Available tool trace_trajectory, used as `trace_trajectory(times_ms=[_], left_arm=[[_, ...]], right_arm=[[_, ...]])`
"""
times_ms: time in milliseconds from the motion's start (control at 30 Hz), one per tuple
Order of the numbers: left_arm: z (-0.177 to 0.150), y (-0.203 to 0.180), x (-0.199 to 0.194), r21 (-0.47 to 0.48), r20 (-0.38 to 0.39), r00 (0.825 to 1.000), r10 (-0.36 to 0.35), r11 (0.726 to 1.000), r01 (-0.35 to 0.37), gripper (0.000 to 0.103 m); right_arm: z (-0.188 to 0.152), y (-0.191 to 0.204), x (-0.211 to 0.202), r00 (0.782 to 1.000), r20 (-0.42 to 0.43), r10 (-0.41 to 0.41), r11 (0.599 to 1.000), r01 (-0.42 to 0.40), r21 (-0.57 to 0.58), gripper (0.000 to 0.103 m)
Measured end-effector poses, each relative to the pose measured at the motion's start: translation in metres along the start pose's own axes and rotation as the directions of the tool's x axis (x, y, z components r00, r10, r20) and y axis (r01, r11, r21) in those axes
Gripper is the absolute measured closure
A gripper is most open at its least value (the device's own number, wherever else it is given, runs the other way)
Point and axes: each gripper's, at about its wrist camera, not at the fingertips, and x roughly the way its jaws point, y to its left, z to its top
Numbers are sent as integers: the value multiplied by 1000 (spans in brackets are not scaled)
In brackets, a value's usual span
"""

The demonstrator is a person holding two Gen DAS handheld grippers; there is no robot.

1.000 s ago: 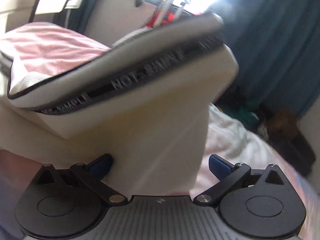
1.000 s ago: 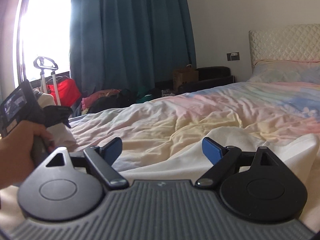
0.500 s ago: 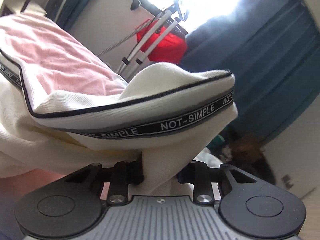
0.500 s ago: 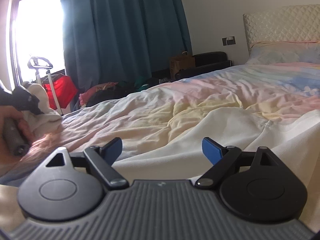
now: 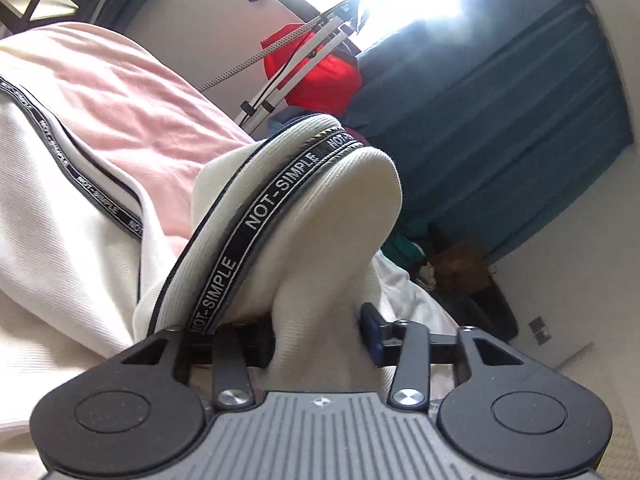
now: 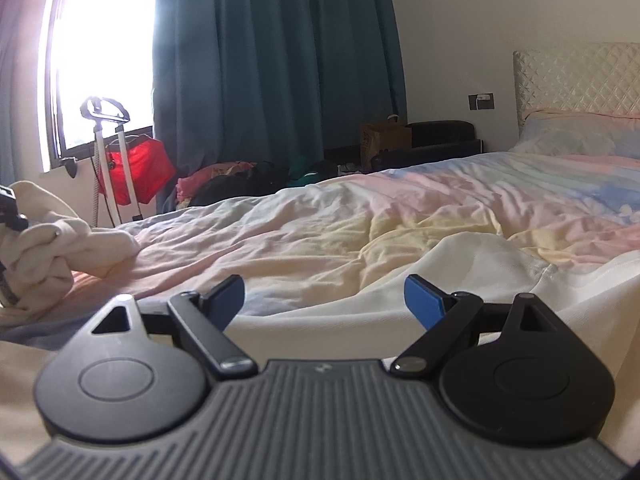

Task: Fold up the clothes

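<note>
A cream garment [image 5: 340, 208] with black "NOT-SIMPLE" tape trim and a pink inner side fills the left wrist view. A thick fold of it stands between the fingers of my left gripper [image 5: 316, 332]. The jaws are opening, and the cloth still touches both pads. In the right wrist view the same garment lies bunched [image 6: 60, 240] at the far left of the bed, and another cream stretch [image 6: 460, 280] spreads under my right gripper [image 6: 324, 300]. That gripper is open, with nothing between its blue pads [image 6: 424, 300].
The bed's pastel sheet [image 6: 400, 216] runs back to a pillow [image 6: 580, 136] and a quilted headboard [image 6: 580, 76]. Beyond the bed are teal curtains [image 6: 276, 60], a bright window [image 6: 104, 40], a red bag on a metal stand [image 6: 136, 168] and a pile of clothes on the floor [image 6: 248, 184].
My left gripper closed on the cream fold, then its jaws widened again. It swung the garment leftward, and the hand left the right wrist view. My right gripper stayed put.
</note>
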Motion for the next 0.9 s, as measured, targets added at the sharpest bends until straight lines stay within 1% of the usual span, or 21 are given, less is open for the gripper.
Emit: trace_trajectory(times_ms=[67,100,133,167,233,300,367,400,433,467,500,533,567,633,733,767,833,900], left_arm=[[-4,-6,-17,62,-23,1000,20,998,-18,24],[-7,-10,-29,107,-38,999,40,994,-36,19],[-12,-15,-43,153,-42,997,64,987,-57,9],[-19,-19,-58,200,-40,995,92,976,-83,4],[-36,-27,-94,291,-22,988,150,947,-137,3],[-60,-38,-138,370,20,977,212,906,-204,2],[-81,-45,-172,417,60,966,250,873,-252,1],[-89,-47,-187,420,72,963,261,868,-267,1],[-96,-48,-201,411,79,960,269,869,-277,1],[-100,-49,-214,402,89,962,257,875,-271,1],[-102,-51,-226,393,101,968,231,885,-252,1],[-109,-54,-238,400,113,972,207,886,-235,0],[-116,-59,-245,425,124,974,189,877,-224,0],[-124,-71,-252,479,149,976,161,851,-214,0],[-134,-83,-259,541,193,969,152,808,-234,0],[-137,-84,-259,557,199,969,143,797,-232,0],[-139,-81,-261,559,198,972,125,800,-217,0],[-141,-71,-261,558,196,974,117,804,-208,0]], right_arm=[[-1,3,2,1000,-6,3,1000,-3,-11,15],[-1,4,2,1000,-8,4,1000,-4,-15,15],[-2,5,2,1000,-8,6,1000,-7,-20,15],[-2,6,1,1000,-6,9,1000,-9,-26,15],[-2,8,0,1000,-1,15,999,-15,-36,15],[-2,9,-2,999,-5,43,998,-43,-42,15],[-3,11,-5,997,-7,76,996,-76,-50,15],[-4,13,-7,996,-8,93,994,-93,-57,15],[-4,14,-9,994,-8,109,992,-109,-64,15],[-5,16,-11,993,-7,122,990,-122,-70,15],[-5,18,-13,991,-9,136,988,-136,-76,15],[-5,20,-14,988,-19,151,985,-152,-84,16],[-5,22,-16,986,-30,166,981,-168,-91,23],[-4,26,-18,979,-61,196,975,-201,-92,31],[-1,27,-18,961,-126,246,965,-255,-57,31],[1,27,-18,953,-145,266,961,-274,-37,31],[5,33,-13,918,-208,338,937,-348,-12,31],[14,45,-2,895,-243,375,923,-384,10,31]])
